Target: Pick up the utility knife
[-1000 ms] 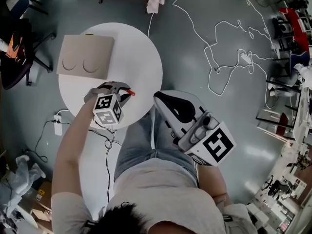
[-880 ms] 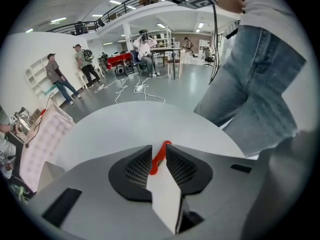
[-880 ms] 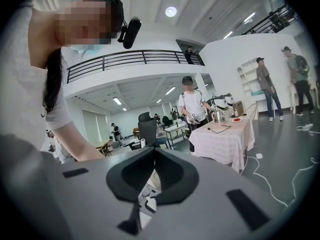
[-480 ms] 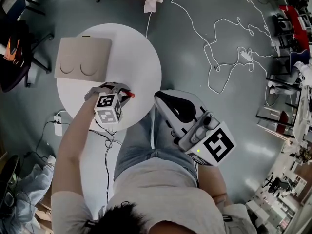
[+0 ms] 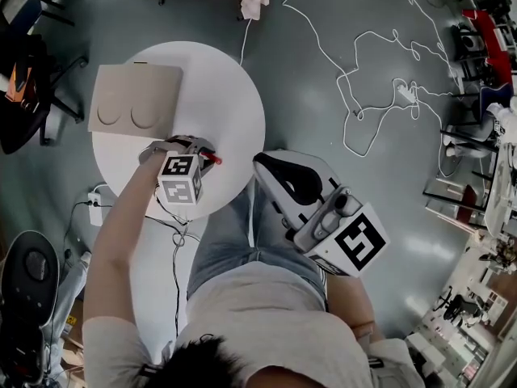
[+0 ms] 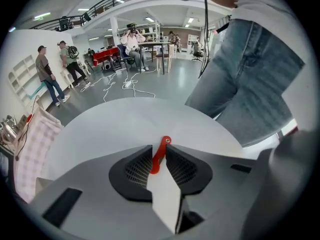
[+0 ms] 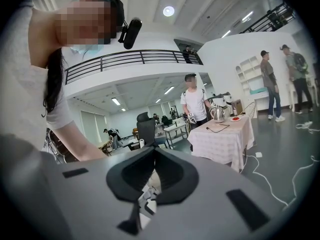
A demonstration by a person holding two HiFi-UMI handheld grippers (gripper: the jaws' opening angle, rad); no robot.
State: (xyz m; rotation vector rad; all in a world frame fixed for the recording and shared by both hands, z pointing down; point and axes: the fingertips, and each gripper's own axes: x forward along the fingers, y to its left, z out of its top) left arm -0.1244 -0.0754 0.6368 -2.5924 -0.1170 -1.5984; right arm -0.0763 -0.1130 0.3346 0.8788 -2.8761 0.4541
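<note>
Jaws of the left gripper [image 6: 159, 149] pinch the red utility knife [image 6: 161, 144] near the five-o'clock edge of the round white table [image 5: 234, 95]. Right gripper [image 7: 151, 159] at four o'clock, off the table, jaws pressed together, empty.

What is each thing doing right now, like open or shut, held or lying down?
left gripper: shut on the utility knife, above the table.
utility knife: pinched between the left jaws, red end sticking out past them.
right gripper: shut, nothing in it, held off the table near the person's legs.
cardboard sheet: lying flat on the table, hanging over its edge.
table: standing upright.
</note>
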